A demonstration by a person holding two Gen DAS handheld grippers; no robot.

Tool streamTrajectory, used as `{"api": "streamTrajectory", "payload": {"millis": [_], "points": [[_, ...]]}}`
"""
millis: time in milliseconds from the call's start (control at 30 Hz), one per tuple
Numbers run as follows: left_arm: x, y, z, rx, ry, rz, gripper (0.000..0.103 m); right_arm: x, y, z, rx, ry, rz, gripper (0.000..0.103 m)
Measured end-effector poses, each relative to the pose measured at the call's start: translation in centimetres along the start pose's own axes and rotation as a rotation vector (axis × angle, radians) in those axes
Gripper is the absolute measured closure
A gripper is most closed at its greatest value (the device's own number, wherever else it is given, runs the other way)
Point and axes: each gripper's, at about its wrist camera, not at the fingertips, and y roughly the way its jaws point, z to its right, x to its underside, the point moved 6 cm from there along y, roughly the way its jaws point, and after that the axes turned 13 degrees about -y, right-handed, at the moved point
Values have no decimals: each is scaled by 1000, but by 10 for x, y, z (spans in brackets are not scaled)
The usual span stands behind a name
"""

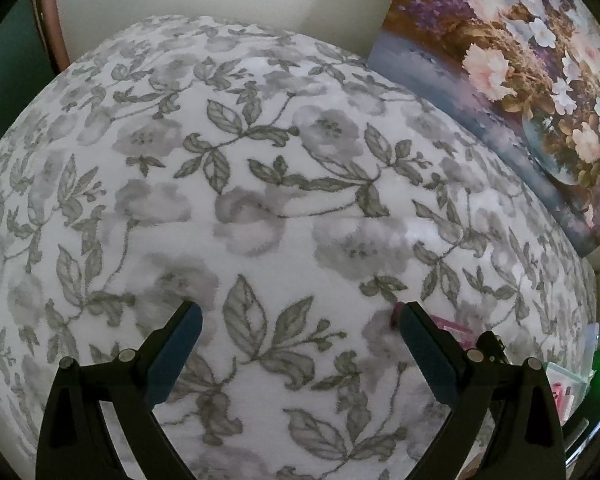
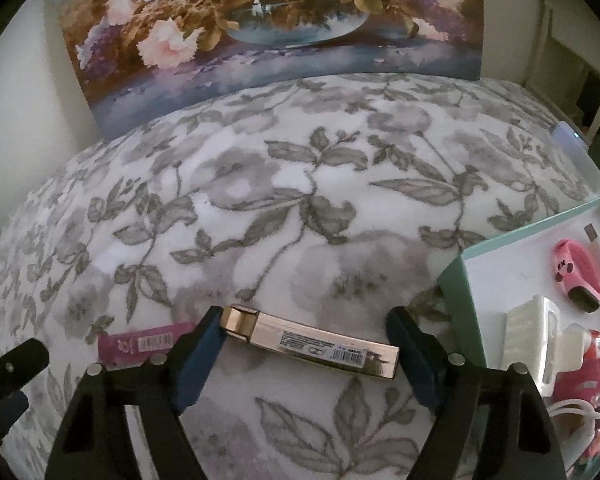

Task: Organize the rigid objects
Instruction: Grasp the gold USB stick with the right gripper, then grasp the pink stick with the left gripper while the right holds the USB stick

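Note:
In the right wrist view a gold, shiny rectangular case [image 2: 312, 340] with a barcode label lies flat on the floral blanket. My right gripper [image 2: 308, 340] is open with the case lying between its blue-padded fingers; whether the pads touch it I cannot tell. A pink tube [image 2: 148, 344] with a barcode lies left of the gripper, partly hidden by the left finger. My left gripper [image 1: 300, 328] is open and empty over the blanket; a pink object [image 1: 396, 314] peeks out behind its right finger. The left gripper's tip [image 2: 16, 364] shows at the far left of the right wrist view.
A mint-edged white box [image 2: 496, 248] at the right holds a pink device [image 2: 580, 272], a white charger [image 2: 532, 336] and a red-pink item [image 2: 596, 364]. A flower painting [image 2: 276, 20] leans on the wall behind the bed. The box also shows at the right edge [image 1: 568, 376].

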Motion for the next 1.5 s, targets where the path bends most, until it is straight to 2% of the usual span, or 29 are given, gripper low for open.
{"api": "streamTrajectory", "payload": {"millis": [367, 667, 1033, 1300, 1367, 1433, 1500], "points": [[12, 11, 26, 79, 48, -27, 4, -9, -17, 8, -67, -11, 45, 20], [27, 25, 53, 98, 110, -29, 4, -30, -34, 26, -74, -37, 89, 20], [43, 38, 86, 74, 222, -2, 4, -36, -36, 48, -81, -54, 106, 20], [47, 41, 93, 45, 275, 33, 4, -33, -33, 57, -93, -42, 95, 20], [47, 41, 94, 41, 290, 37, 6, -32, -33, 58, -95, -39, 92, 20], [48, 39, 97, 62, 301, 37, 21, -31, -34, 58, -97, -38, 91, 20], [48, 35, 98, 62, 313, 41, 23, -30, -34, 59, -98, -38, 88, 20]]}}
